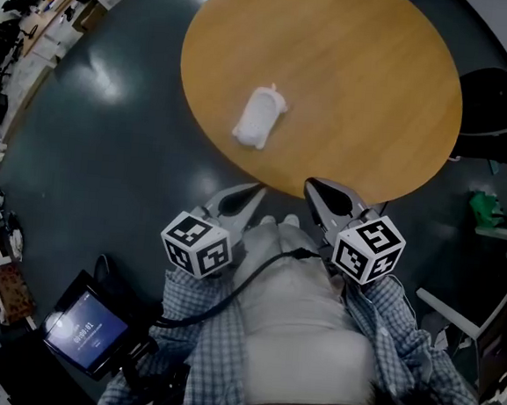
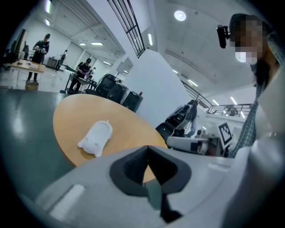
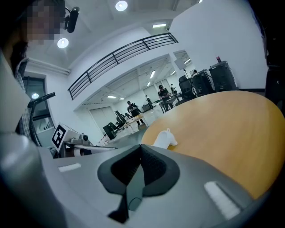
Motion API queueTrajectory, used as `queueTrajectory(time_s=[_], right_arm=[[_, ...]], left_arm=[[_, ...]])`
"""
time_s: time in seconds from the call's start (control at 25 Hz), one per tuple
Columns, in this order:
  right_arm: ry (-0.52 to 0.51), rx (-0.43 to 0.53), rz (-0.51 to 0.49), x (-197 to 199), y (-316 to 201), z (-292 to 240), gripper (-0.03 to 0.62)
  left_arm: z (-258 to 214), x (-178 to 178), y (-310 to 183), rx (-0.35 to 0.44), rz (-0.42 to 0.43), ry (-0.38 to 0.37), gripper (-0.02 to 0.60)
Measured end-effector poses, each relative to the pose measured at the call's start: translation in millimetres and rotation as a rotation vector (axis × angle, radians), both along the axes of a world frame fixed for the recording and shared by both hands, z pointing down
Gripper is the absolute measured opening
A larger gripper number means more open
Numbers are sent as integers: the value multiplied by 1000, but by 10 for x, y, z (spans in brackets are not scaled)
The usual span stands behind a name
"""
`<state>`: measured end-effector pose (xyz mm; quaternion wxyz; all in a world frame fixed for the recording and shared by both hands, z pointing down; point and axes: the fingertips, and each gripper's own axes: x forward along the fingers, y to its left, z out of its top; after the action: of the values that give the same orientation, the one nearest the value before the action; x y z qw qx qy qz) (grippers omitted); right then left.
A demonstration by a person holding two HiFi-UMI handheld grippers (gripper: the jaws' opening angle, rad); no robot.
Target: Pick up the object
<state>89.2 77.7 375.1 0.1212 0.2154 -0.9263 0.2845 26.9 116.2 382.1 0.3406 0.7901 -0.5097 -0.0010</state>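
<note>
A small white soft toy (image 1: 259, 117) lies on the round wooden table (image 1: 371, 66), towards its near left part. It also shows in the left gripper view as the white toy (image 2: 95, 138) and in the right gripper view as the toy (image 3: 164, 139). My left gripper (image 1: 252, 194) hangs just off the table's near edge, shut with nothing between its jaws. My right gripper (image 1: 314, 190) is beside it at the table's rim, also shut and empty. Both are well short of the toy.
Dark floor surrounds the table. A tablet on a stand (image 1: 86, 331) sits at lower left, a dark chair (image 1: 499, 113) at the right, a green item (image 1: 484, 207) on a white rack. People work at desks (image 2: 35, 55) far behind.
</note>
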Motion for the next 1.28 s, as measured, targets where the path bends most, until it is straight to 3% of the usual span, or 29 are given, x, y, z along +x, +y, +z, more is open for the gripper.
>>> queueTrajectory(time_s=[0.2, 0.48, 0.68, 0.84, 1.12, 1.28], right_arm=[[8, -5, -39, -54, 60, 43, 6], [11, -1, -25, -324, -67, 69, 6], [26, -11, 35, -638, -323, 39, 6], [51, -42, 116, -819, -618, 186, 6], [98, -121, 277, -793, -855, 471, 6], [156, -215, 314, -666, -848, 782, 9]], left_arm=[[-9, 1, 57, 0, -20, -12, 3], [-14, -324, -84, 7, -26, -24, 3], [-17, -645, -362, -13, 47, -30, 3], [132, -833, -674, -49, 161, -34, 3], [393, -873, -990, -104, 318, -87, 3], [671, -848, -1069, -199, 336, -47, 3]])
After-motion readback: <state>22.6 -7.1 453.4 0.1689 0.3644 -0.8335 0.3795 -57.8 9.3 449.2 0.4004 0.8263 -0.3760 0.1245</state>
